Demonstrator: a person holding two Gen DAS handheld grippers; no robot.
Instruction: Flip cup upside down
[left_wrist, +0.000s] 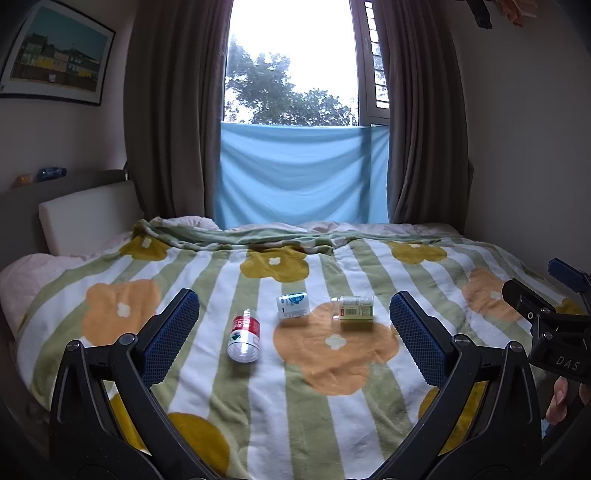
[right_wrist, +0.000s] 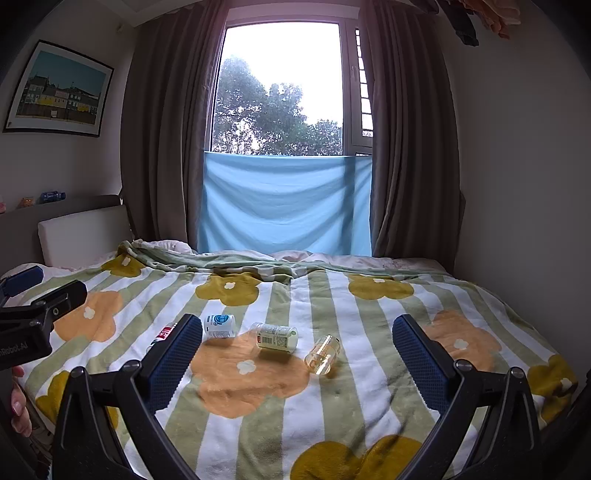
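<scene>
Several small containers lie on their sides on the striped flower blanket. A clear yellowish cup lies furthest right, open end toward me. Left of it rest a green-labelled bottle and a white-and-blue bottle. A clear red-labelled jar lies nearest the left gripper. My left gripper hovers open over the near bed, nothing between its fingers. My right gripper is open too and holds nothing. In the right wrist view its left finger hides most of the red jar.
A white headboard cushion stands at the bed's left end. Beyond the bed, brown curtains frame a window with a blue cloth across its lower half. A bare wall runs along the right side. A hand grips the other tool.
</scene>
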